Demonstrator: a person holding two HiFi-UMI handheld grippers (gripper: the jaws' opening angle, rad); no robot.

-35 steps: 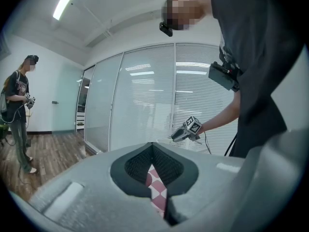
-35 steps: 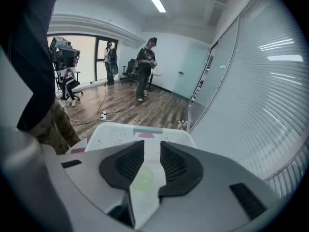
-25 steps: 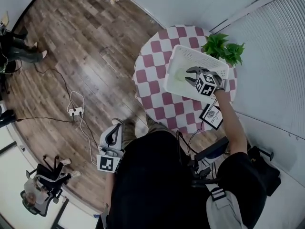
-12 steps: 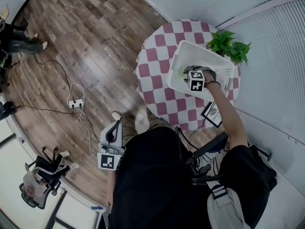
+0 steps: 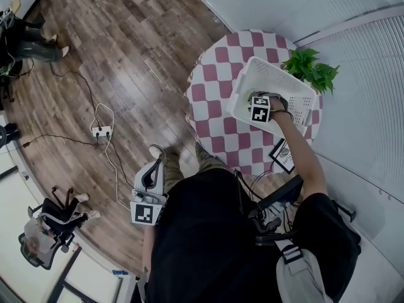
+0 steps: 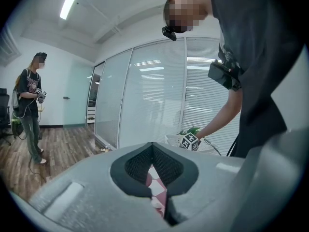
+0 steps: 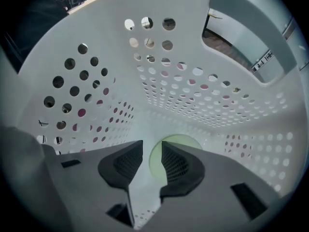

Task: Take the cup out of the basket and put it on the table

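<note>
Though hanging low at the left, easy to read the left gripper (image 6: 152,146): ribbed black pads (image 6: 138,166) pinched together, empty. Over right, deep inside the white hole-punched plastic basket (image 7: 193,95) on the checkered table (image 5: 211,100), right gripper (image 7: 152,146) with jaws wide, closing, gripping nothing. Only half-visible behind them: pale green round cup (image 7: 155,160) on the basket floor.
</note>
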